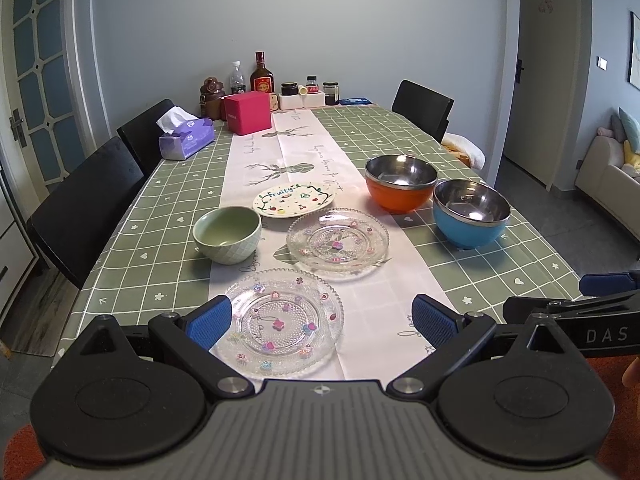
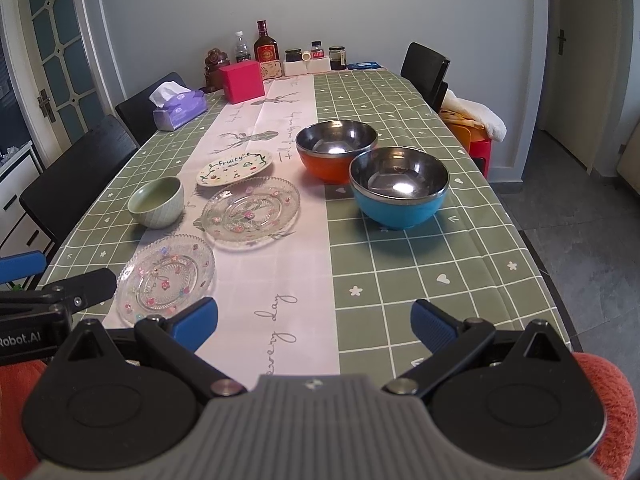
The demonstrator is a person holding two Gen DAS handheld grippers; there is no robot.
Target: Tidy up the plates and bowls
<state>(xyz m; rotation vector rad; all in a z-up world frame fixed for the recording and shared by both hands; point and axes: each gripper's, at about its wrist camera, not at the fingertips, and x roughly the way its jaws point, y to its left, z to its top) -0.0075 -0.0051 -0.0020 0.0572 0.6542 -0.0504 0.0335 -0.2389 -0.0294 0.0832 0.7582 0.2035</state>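
Both grippers, left (image 1: 322, 322) and right (image 2: 314, 322), jaws released; farthest plate (image 1: 294, 199) reads "Fruity".

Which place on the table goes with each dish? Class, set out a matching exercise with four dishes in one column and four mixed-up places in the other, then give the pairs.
Dishes:
1. green bowl
2. blue bowl
3. Fruity plate
4. near glass plate

Places:
A. closest to the table's front edge, on the pink runner
B. on the runner, behind the far glass plate
C. on the green checked cloth, right of the runner, beside the orange bowl
D. at the runner's left edge

Pairs: 1-D, 2-C, 3-B, 4-A
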